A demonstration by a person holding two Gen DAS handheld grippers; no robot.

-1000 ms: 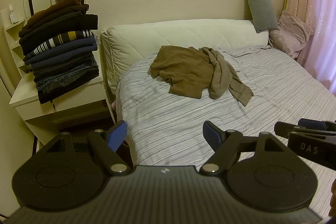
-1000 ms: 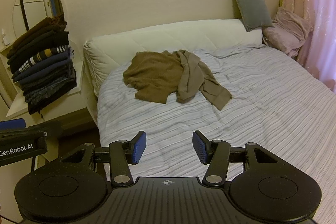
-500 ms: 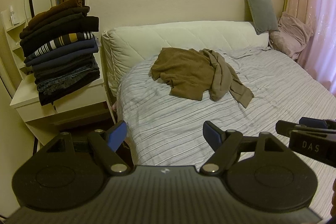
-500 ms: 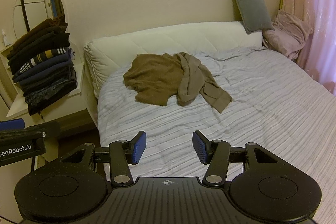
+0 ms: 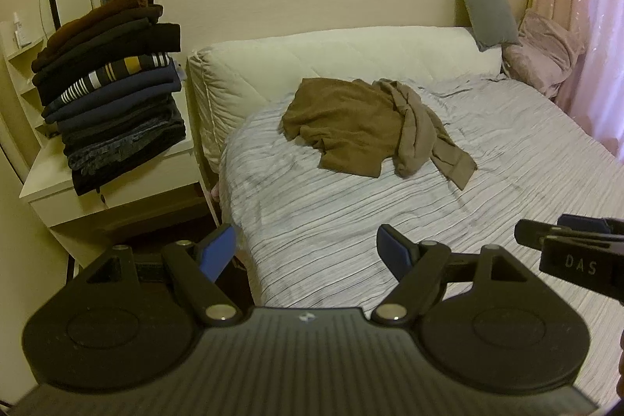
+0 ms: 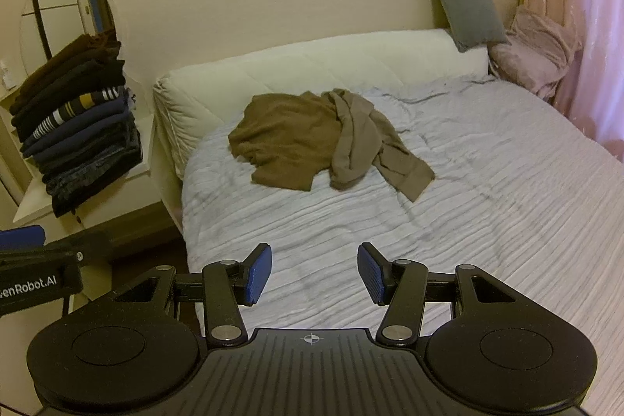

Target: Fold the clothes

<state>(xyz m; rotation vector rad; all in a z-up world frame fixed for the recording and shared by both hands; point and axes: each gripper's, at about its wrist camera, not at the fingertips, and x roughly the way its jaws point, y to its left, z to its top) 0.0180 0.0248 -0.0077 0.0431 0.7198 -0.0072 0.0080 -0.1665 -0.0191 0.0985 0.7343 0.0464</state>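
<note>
One shelf bottle [image 5: 17,32] in left view only, brown garment [image 6: 312,139] crumpled

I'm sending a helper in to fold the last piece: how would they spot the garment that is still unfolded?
Start at the bed with its pale striped cover. Near the cream headboard lies a crumpled olive-brown top, one sleeve trailing toward the foot. Unlike the dark folded stack on the side table, it is loose, rumpled and alone on the cover.
</note>
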